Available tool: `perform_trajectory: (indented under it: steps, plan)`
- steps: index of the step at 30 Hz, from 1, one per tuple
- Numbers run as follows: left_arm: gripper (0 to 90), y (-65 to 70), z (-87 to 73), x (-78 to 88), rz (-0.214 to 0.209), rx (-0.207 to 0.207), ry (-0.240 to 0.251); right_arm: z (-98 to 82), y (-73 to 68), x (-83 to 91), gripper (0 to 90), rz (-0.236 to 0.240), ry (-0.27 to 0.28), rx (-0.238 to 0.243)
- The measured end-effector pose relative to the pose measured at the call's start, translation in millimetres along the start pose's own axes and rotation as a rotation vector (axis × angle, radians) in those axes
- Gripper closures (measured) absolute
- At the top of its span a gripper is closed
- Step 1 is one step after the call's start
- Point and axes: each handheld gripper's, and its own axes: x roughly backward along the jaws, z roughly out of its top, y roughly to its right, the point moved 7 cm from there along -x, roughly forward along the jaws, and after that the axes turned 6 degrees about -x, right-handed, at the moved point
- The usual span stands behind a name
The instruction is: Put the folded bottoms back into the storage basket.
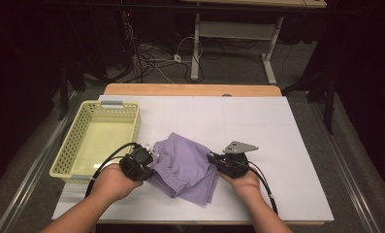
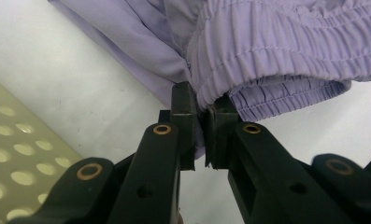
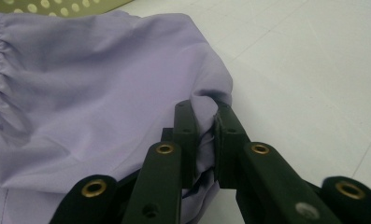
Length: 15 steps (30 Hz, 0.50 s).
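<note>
While the left gripper pinches the shorts' elastic waistband, the right gripper clamps their fabric edge, both jaws nearly closed on cloth.

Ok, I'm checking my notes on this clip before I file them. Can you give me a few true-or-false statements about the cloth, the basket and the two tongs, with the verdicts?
1. The left tongs are closed on the elastic edge of the purple garment. True.
2. The garment lies inside the yellow basket. False: it lies on the white table, to the right of the basket.
3. The right tongs pinch a fold of the garment. True.
4. The basket holds other clothes. False: its inside is bare.
5. The right tongs hang open above the table. False: they are shut on the cloth.
</note>
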Motion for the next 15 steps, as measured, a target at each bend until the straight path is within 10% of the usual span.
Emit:
perform_trajectory:
  steps: [15]
  plan:
    - [82.5, -0.2, 11.4, 6.7, -0.009, -0.020, -0.064, -3.7, 3.3, -1.6, 83.0, -0.009, -0.002, -0.013]
